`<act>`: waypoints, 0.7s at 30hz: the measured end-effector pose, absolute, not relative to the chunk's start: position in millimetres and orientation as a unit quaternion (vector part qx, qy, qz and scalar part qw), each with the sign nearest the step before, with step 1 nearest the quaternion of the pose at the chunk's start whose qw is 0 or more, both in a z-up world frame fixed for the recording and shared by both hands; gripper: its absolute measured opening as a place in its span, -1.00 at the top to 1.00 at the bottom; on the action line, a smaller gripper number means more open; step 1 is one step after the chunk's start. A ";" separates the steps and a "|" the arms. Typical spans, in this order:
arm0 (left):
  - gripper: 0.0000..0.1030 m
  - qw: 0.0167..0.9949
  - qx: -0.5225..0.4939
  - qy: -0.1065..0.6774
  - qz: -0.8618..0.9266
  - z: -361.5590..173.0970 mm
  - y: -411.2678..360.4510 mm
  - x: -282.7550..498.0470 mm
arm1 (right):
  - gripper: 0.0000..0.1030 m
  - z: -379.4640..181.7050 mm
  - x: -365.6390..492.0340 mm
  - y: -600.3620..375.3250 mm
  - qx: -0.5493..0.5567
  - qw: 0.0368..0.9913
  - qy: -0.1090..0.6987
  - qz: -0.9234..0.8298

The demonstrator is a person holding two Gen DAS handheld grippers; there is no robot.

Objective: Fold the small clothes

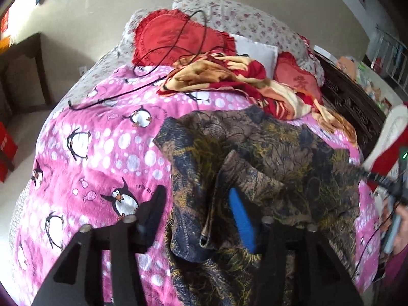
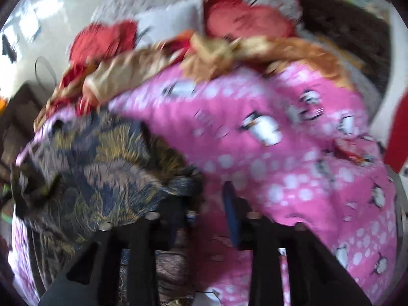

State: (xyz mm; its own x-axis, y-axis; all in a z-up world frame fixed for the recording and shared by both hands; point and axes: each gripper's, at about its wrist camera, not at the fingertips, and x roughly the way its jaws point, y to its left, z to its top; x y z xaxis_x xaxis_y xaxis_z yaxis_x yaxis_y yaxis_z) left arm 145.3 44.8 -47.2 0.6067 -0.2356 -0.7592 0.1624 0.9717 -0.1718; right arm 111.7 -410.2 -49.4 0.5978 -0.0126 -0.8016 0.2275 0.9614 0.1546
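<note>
Here the left gripper (image 1: pixel 196 204) stands with its fingers wide apart, nothing pressed between them: a raised fold of the dark patterned garment (image 1: pixel 255 158), woven in navy, brown and mustard, lies in the gap, with the blue pad of one finger (image 1: pixel 241 216) beside it and the black finger over the blanket. The right gripper (image 2: pixel 204 199) has its fingers set narrower; a bunched edge of the garment (image 2: pixel 102 168) lies at the left finger, but the blur does not let me tell whether the pads press it.

The garment lies rumpled on the pink fleece blanket with penguins and white dots (image 1: pixel 102 153), partly folded over itself, with a hemmed edge turned up near the left gripper.

The left wrist view is sharp and shows a thin black cable (image 1: pixel 178 51) looping over a red frilled cushion (image 1: pixel 173 38), a crumpled red and tan blanket (image 1: pixel 229 76) and a floral sheet (image 1: pixel 242 17) beyond. The right wrist view is smeared and shows the garment's other side and more of the pink blanket.
</note>
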 end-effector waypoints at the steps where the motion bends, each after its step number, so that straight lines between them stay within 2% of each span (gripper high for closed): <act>1: -0.22 0.897 -0.033 0.428 -0.110 -48.0 44.1 144.3 | 0.48 -41.9 108.0 -405.0 0.130 0.890 0.434 -0.052; 5: -0.22 0.895 -0.013 0.435 -0.098 -54.9 44.8 147.4 | 0.48 -19.6 111.3 -338.2 0.108 0.892 0.428 0.101; 9: -0.22 0.894 -0.042 0.439 -0.079 -55.2 58.9 161.3 | 0.46 -4.7 123.6 -247.7 0.036 0.888 0.405 0.214; 11: -0.24 0.893 -0.046 0.442 -0.069 -55.6 63.5 171.0 | 0.39 -10.3 138.1 -209.5 0.033 0.870 0.412 0.270; 12: -0.29 0.889 -0.046 0.450 -0.069 -57.9 64.2 177.6 | 0.39 -18.9 150.4 -186.3 0.023 0.862 0.423 0.280; 17: -0.29 0.877 -0.052 0.475 -0.046 -73.9 70.0 204.6 | 0.39 -65.1 186.1 -123.6 0.009 0.818 0.481 0.316; 18: -0.29 0.876 -0.057 0.477 -0.045 -77.2 71.8 209.7 | 0.43 -74.3 189.0 -115.6 0.005 0.813 0.488 0.319; 20: -0.29 0.873 -0.057 0.483 -0.046 -82.6 72.2 217.9 | 1.00 -79.7 188.8 -114.9 -0.006 0.819 0.480 0.316; 21: -0.29 0.872 -0.057 0.484 -0.047 -84.1 72.8 220.1 | 1.00 -78.0 185.1 -118.4 -0.002 0.821 0.473 0.321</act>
